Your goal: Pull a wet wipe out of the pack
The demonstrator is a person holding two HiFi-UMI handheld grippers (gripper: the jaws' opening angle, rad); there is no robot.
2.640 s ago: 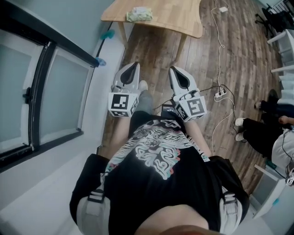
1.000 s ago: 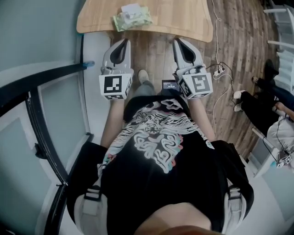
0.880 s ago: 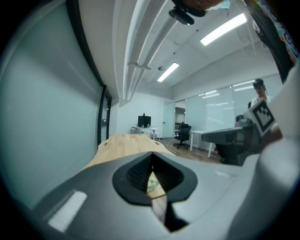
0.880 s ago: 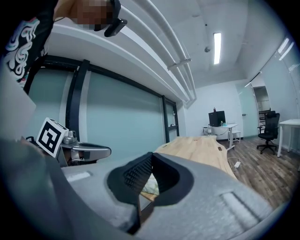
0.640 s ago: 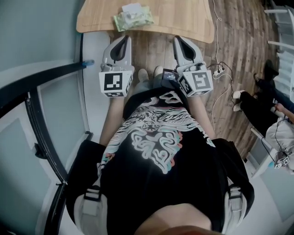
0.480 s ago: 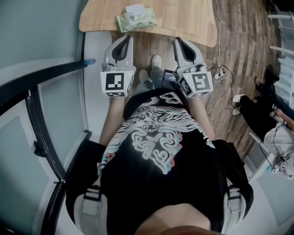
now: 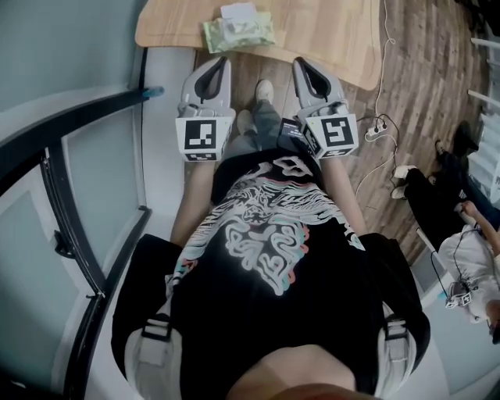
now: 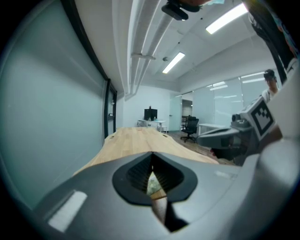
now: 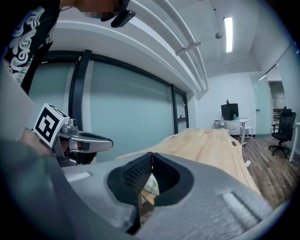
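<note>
Both jaws are pressed together right now, left gripper (image 7: 217, 64) and right gripper (image 7: 301, 64) alike, with nothing pinched in either one. So yeah, empty-handed so far.

What's changed: a couple of seconds back there was a wide strip of wood floor (image 7: 406, 86) between my tips and the table (image 7: 336, 39), which sat way up at the top of the head view. Now that gap's gone. Both sets of tips sit right at the table's near edge, top middle of the frame, and my shoe (image 7: 264, 90) shows between them. Basically I've walked up to it.

The wipes pack (image 7: 238, 33) lies flat on the tabletop at the very top of the frame, just past my tips and roughly between the two, a touch nearer the left one. Not touching it yet. Both gripper views show a green sliver of it through the little window behind the jaws, so I'm lined up okay. There's a white bit (image 7: 238, 10) at the pack's far side, and I can't tell if that's a wipe poking out or just the flap.

My read: the approach is about done and the actual pulling hasn't started. I'd guess one gripper pins the pack while the other opens for the wipe.
</note>
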